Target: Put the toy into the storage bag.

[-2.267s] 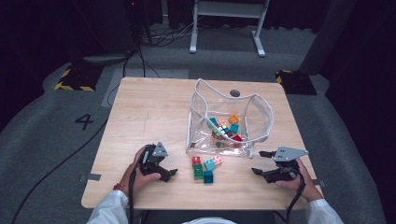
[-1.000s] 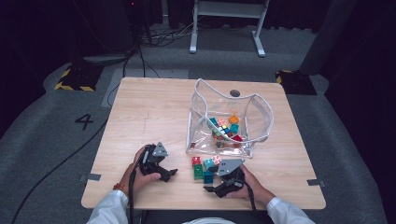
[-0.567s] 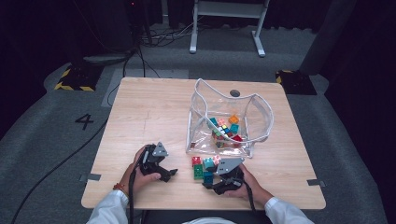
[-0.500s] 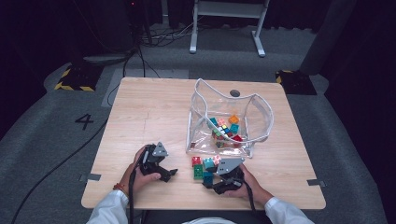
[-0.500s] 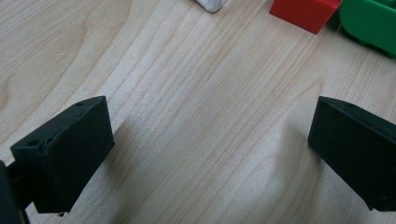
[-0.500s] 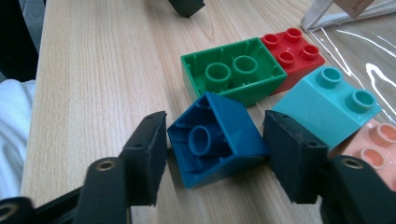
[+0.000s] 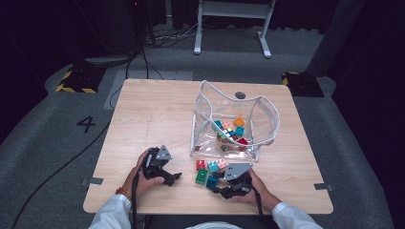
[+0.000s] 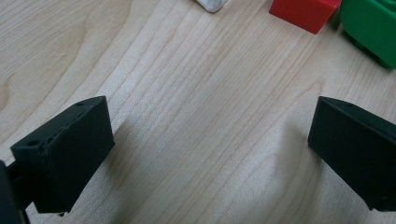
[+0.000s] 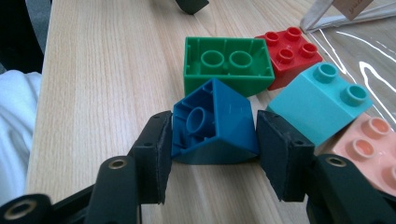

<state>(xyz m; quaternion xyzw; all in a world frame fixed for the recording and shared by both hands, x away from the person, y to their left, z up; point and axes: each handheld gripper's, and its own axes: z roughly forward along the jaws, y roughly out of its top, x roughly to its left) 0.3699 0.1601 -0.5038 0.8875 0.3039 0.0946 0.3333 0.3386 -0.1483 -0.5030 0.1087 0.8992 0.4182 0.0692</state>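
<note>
The right gripper [image 9: 212,140], whose jaws have just been closing, clamps a blue brick [image 9: 212,123] that lies tipped on the table [image 7: 157,109], hollow underside showing. Just beyond sit a green brick [image 9: 226,63], a red one [image 9: 289,53] and a teal one [image 9: 320,100] (pink alongside). Farther left, the left gripper [image 8: 210,149] rests with jaws wide apart over bare wood.

The right gripper [image 7: 216,185] meets a blue block [image 7: 211,181] beside the clear bag [image 7: 267,114]; the left gripper [image 7: 173,177] rests apart.
</note>
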